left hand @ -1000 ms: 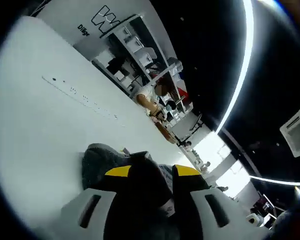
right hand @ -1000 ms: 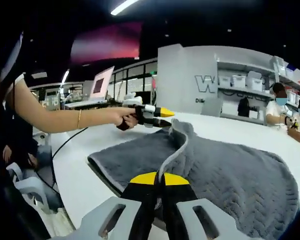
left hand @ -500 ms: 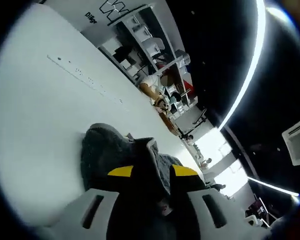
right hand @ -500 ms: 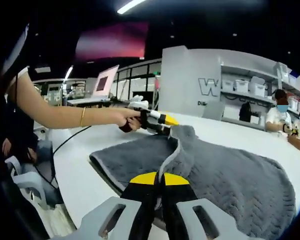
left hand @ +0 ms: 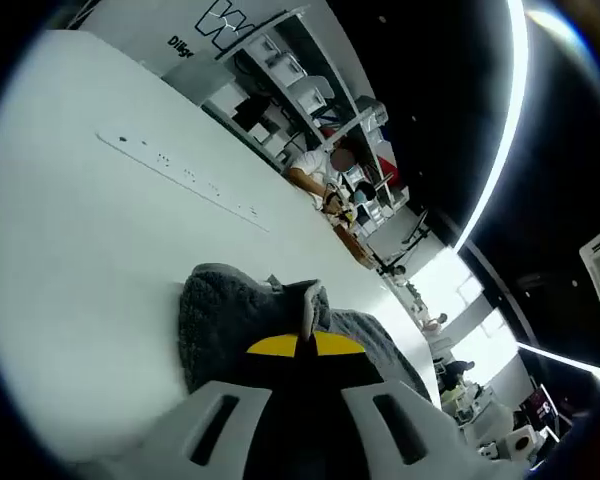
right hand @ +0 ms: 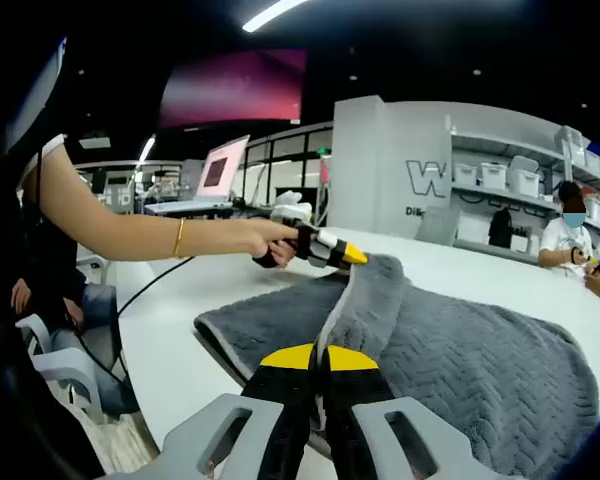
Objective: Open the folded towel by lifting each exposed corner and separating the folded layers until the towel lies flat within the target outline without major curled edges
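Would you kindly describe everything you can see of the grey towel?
The towel is grey, plush, with a herringbone weave and a paler hemmed edge. It lies on the white table, partly folded: one layer is raised into a ridge. The right gripper is shut on the near edge, and the left gripper pinches the far end of that ridge. In the left gripper view the towel bunches at the closed jaws.

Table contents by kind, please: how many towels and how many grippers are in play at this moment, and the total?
Towel: 1, grey, pinched at two points along its raised edge.
Grippers: 2, the right gripper shut on the near edge, the left gripper shut on the far corner, held by a hand.
Table: 1, white.
Total: 4
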A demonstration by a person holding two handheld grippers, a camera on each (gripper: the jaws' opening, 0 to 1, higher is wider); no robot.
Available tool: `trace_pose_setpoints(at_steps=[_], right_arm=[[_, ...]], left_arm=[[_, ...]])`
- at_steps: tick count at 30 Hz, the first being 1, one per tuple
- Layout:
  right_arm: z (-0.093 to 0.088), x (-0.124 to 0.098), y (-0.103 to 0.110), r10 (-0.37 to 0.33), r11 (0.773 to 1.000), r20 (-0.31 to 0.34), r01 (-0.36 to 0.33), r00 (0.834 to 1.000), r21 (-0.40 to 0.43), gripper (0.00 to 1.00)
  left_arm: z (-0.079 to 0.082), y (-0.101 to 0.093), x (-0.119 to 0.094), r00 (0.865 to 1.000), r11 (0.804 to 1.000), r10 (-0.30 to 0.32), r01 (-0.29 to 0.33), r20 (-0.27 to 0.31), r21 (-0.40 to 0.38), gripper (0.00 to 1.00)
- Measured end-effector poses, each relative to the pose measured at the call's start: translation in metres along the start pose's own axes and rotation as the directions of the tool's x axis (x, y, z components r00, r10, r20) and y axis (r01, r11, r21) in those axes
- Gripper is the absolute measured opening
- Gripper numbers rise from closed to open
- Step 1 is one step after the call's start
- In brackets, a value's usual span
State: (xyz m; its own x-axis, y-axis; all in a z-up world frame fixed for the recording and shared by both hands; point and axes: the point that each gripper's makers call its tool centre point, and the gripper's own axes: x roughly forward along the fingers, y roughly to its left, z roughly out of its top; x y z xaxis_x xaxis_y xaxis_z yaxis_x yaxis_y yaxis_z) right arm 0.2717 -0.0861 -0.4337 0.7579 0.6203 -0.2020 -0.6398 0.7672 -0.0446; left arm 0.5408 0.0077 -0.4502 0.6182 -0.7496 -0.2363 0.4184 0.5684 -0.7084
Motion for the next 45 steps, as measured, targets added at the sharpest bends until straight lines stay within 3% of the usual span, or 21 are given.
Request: trace_pose_setpoints(at_steps=[11, 14, 22, 25, 31, 36, 39, 45], right_arm=[[0.018, 0.019, 0.034, 0.115, 0.993, 0.034, -0.114, 0.993, -0.04, 0.0], [0.023, 0.032, 0.046, 0.176, 0.983, 0.04, -0.174, 0.983, -0.052, 0.0], [0.036, 0.049, 0.076, 0.262, 0.962, 0.057, -0.256, 0.963, -0.098, 0.0], [0.04, 0.055, 0.084, 0.282, 0.957, 0.065, -0.275, 0.957, -0.096, 0.0], [0.048, 0.064, 0.1, 0.322, 0.944, 0.08, -0.313, 0.943, -0.109, 0.0], [0.053, 0.07, 0.116, 0.354, 0.932, 0.085, -0.343, 0.932, -0.117, 0.0], [0.054, 0.073, 0.125, 0.37, 0.926, 0.09, -0.36, 0.924, -0.115, 0.0], [0.059, 0.076, 0.14, 0.407, 0.911, 0.096, -0.397, 0.908, -0.111, 0.0]], left_arm=[[0.025, 0.012, -0.034, 0.996, 0.983, 0.085, -0.086, 0.015, 0.16, 0.01], [0.031, 0.016, -0.043, 0.994, 0.975, 0.112, -0.112, 0.01, 0.191, 0.01], [0.051, 0.027, -0.072, 0.985, 0.946, 0.17, -0.174, 0.038, 0.272, 0.01], [0.054, 0.034, -0.085, 0.979, 0.93, 0.2, -0.201, 0.035, 0.308, 0.01], [0.06, 0.045, -0.104, 0.973, 0.917, 0.225, -0.226, 0.042, 0.327, 0.01], [0.063, 0.058, -0.12, 0.962, 0.891, 0.27, -0.265, 0.039, 0.369, 0.01], [0.062, 0.059, -0.128, 0.962, 0.892, 0.269, -0.264, 0.04, 0.366, 0.01], [0.066, 0.063, -0.141, 0.958, 0.874, 0.285, -0.271, 0.027, 0.402, 0.01]])
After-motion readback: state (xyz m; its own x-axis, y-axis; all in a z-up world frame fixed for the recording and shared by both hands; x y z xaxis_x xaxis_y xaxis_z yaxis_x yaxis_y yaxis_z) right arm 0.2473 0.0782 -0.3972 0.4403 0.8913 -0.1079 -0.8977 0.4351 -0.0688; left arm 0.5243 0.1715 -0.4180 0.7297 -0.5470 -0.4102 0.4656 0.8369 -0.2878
